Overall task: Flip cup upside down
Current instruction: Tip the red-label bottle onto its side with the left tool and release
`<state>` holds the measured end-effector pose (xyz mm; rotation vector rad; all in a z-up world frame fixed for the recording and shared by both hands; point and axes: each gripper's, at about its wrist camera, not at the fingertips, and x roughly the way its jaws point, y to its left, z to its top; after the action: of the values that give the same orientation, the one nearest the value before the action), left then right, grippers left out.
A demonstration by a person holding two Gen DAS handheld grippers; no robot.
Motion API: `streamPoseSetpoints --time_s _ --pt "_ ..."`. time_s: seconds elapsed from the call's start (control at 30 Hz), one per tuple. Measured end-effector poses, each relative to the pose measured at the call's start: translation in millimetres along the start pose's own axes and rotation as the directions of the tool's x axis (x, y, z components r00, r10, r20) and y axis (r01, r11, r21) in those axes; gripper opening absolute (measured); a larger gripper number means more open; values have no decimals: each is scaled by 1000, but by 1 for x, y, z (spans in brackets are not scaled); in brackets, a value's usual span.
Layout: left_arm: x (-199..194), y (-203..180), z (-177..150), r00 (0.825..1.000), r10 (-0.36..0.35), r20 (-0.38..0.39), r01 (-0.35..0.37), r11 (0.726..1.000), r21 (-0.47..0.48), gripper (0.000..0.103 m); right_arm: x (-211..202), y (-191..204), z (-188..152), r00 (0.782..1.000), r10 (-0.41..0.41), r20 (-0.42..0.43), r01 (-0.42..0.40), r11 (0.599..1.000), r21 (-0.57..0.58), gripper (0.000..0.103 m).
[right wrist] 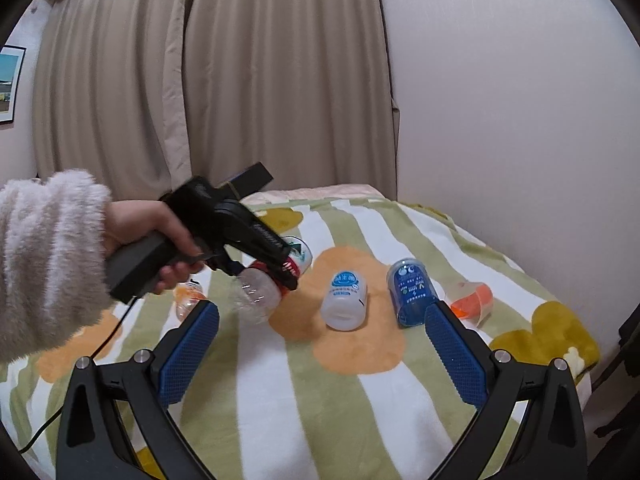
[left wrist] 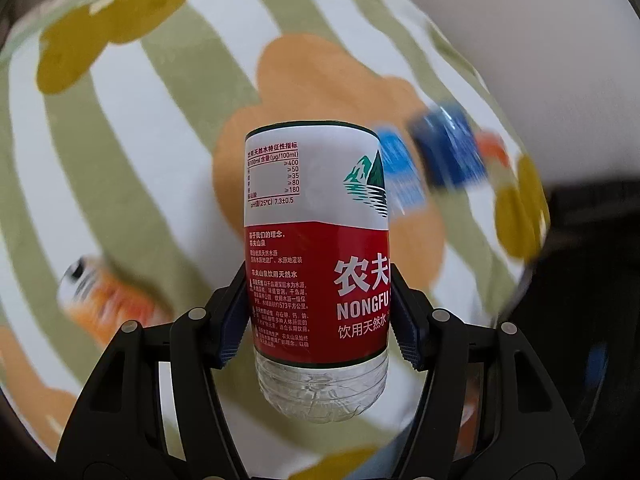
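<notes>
My left gripper is shut on a cut plastic cup with a red and white Nongfu label. It holds the cup in the air above the bed, clear ribbed base toward the camera. In the right wrist view the same cup hangs tilted in the left gripper, held by a hand in a fluffy sleeve. My right gripper is open and empty, low over the near part of the bed.
A green and white striped blanket covers the bed. On it lie a white cup with blue label, a dark blue cup, an orange cup and another orange cup at left. Curtains and wall stand behind.
</notes>
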<state>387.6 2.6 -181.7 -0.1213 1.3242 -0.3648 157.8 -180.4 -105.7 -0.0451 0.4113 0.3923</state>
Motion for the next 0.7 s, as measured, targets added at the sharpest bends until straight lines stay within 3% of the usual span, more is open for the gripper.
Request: streamPoseSetpoints --time_s 0.2,0.37,0.6,0.7 --pt "-7 -37 -66 993 80 -84 -60 974 218 59 -35 7 2 1000 -10 20 10 1000 4 103" --pt "16 -50 -105 975 206 -86 -162 916 366 59 -50 9 -5 1000 -21 6 21 1000 21 103" --pt "50 -49 -110 953 297 -65 -233 852 469 59 -63 2 -15 998 -58 -21 59 998 23 103" --pt "55 -49 -112 951 305 -58 -235 831 505 61 -67 -1 -20 997 -71 -35 72 997 23 103"
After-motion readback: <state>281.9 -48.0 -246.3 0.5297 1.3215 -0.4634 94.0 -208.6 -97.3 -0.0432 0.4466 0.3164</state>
